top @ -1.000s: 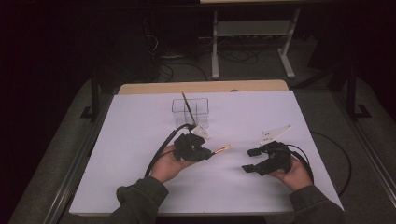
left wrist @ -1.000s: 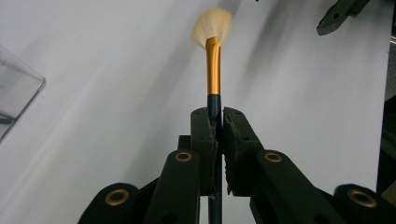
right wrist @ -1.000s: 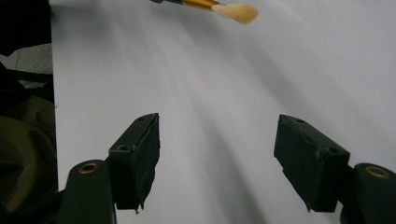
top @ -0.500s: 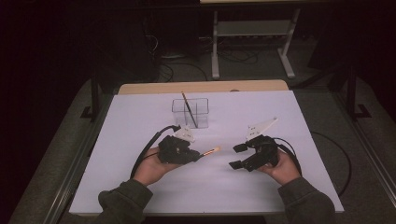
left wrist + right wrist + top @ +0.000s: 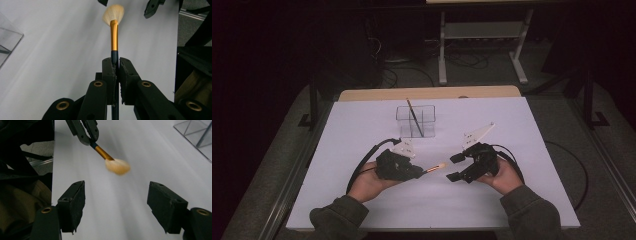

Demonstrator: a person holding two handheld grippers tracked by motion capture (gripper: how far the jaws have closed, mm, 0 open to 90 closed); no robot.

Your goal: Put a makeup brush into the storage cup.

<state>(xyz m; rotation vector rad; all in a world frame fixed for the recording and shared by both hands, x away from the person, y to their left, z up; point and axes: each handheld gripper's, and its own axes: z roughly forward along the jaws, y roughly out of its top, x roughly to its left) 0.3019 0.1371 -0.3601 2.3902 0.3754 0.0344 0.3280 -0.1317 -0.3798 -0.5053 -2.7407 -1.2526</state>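
Note:
A makeup brush [image 5: 434, 168] with a dark handle, gold ferrule and cream bristles [image 5: 114, 15] sticks out of my left gripper [image 5: 418, 172], which is shut on its handle [image 5: 116, 62]. The brush tip points right, toward my right gripper [image 5: 455, 167]. That gripper is open [image 5: 116, 202], its two pads wide apart with nothing between them. The blurred bristles [image 5: 117, 166] hang a short way in front of it. At the back middle stands a clear box-shaped holder [image 5: 415, 121], and in it leans a thin dark stick [image 5: 412, 111].
A white sheet [image 5: 522, 130] covers the table, with a strip of wood [image 5: 427, 93] at its far edge. Black cables trail from both grippers, one looping off the right side [image 5: 579, 170]. A metal stand [image 5: 482, 30] is on the dark floor beyond.
Both hands have shifted left. The left gripper drew left and nearer with the brush. The right gripper came in toward the middle, so the gap to the brush tip is smaller.

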